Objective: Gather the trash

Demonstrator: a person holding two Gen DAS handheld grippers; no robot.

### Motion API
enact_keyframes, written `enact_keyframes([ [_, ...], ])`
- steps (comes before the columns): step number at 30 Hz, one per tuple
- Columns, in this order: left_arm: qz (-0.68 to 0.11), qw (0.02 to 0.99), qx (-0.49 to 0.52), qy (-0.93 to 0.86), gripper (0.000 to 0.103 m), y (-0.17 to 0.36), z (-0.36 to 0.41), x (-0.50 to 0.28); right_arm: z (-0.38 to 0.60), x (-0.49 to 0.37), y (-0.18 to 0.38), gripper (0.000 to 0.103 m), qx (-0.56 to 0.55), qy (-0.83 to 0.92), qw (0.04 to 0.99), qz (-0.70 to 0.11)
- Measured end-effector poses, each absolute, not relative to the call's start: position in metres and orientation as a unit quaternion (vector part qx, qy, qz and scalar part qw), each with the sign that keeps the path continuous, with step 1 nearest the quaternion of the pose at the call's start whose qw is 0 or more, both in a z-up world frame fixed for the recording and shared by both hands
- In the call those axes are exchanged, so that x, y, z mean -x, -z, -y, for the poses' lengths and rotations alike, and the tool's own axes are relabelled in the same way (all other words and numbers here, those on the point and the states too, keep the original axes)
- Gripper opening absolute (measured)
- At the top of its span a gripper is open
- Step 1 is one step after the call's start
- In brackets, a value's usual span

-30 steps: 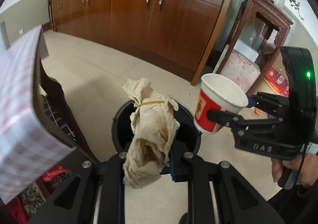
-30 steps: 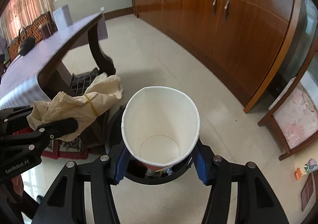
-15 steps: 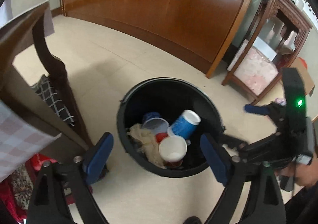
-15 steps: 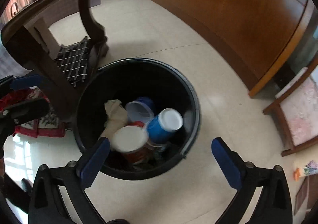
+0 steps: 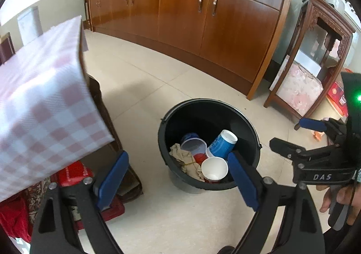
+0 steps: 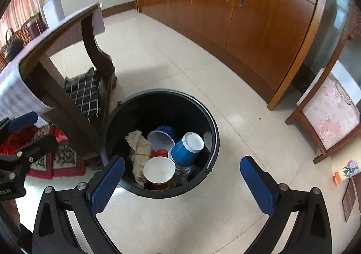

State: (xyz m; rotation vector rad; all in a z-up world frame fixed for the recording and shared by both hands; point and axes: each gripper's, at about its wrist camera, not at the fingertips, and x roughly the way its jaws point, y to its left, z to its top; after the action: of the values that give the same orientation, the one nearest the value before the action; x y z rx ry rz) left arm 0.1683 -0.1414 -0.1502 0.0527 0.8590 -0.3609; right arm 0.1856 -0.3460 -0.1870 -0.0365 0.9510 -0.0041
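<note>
- Right wrist view looks down into a black trash bin (image 6: 211,148) standing on the pale tiled floor (image 6: 169,55); in it lie a crumpled beige cloth (image 6: 137,148), a white paper cup (image 6: 159,169) with its mouth up and red outside, a blue paper cup (image 6: 186,149) tipped on its side, and a clear lid (image 6: 160,139) behind them.
- Left wrist view shows the same bin (image 5: 250,132) with the cloth (image 5: 186,160), white cup (image 5: 214,168) and blue cup (image 5: 222,143) inside.
- Right gripper (image 6: 182,183) hangs over the bin's near rim, its blue-padded jaws spread wide with nothing between them.
- Left gripper (image 5: 178,180) is likewise spread wide and empty, just beside the bin's near edge.
- Right gripper also appears at the right of the left view (image 5: 300,135), held by a hand (image 5: 338,195).
- Beside the bin stands a dark wooden table leg (image 6: 99,58); the table carries a pink-checked tablecloth (image 5: 42,96), and a black checked cushion (image 6: 83,91) sits under it.
- Red patterned rugs (image 6: 56,159) lie on the floor under the table.
- Long brown wooden cabinets (image 5: 191,12) with metal handles line the far wall.
- To their right stands a carved wooden stand (image 5: 322,35) with a floral pink cushion (image 5: 297,89) on its lower shelf.
</note>
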Motion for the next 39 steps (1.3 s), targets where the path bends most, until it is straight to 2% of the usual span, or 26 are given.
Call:
enact_keyframes([
  [24,-0.314,0.940,-0.036,0.124,0.091,0.035,0.085,-0.060,0.280,-0.055,0.034,0.103,0.020,0.017,0.937,-0.347],
  [39,-0.260,0.960,-0.031,0.101,0.092,-0.017,0.064,0.004,0.246,0.018,-0.031,0.103,0.032,0.000,0.957,-0.287],
])
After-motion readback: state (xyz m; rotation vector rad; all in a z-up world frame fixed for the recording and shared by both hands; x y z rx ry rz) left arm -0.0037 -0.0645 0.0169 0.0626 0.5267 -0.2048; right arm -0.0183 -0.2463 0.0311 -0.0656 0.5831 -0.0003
